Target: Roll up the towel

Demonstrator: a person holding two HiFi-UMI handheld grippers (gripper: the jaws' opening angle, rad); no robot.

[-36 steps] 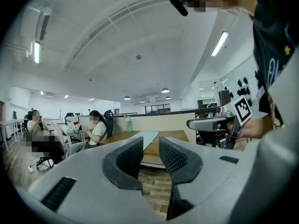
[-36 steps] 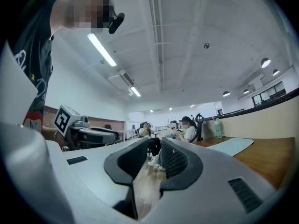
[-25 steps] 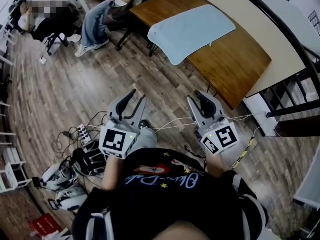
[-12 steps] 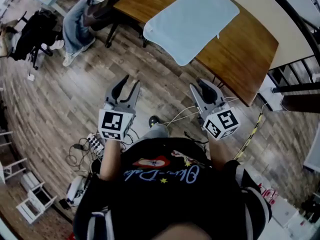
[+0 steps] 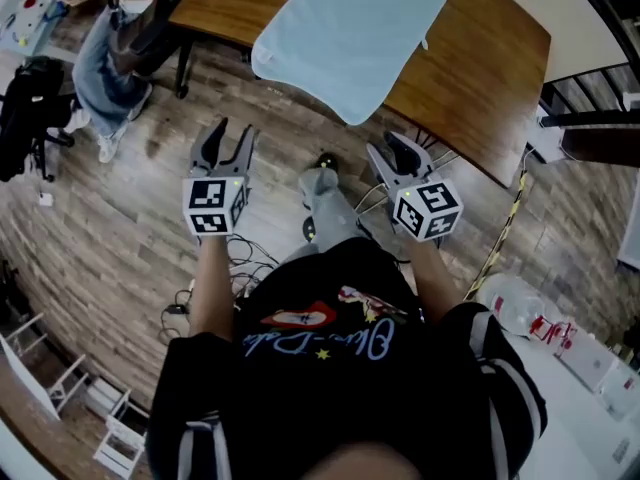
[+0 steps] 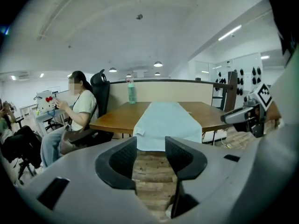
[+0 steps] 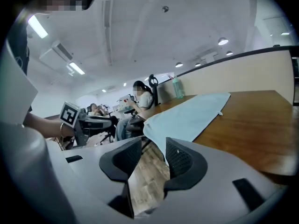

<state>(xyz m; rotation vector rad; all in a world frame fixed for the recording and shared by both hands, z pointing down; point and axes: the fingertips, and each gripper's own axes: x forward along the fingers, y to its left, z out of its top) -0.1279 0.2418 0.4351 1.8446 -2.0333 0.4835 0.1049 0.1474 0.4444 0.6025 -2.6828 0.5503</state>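
Towel (image 5: 350, 38): spread flat on desk (image 5: 480, 78), near edge overhanging. Left gripper (image 5: 228, 138), right gripper (image 5: 392, 153): short of it, jaws just opened, apart, empty. Risk: tugging the overhang could drag it floorward.

1 towel (image 5: 350, 33), 1 wooden table (image 5: 480, 58), 1 bottle (image 6: 131, 91) and 2 hand-held grippers (image 5: 235, 133) (image 5: 392, 150), their empty jaws just opening.
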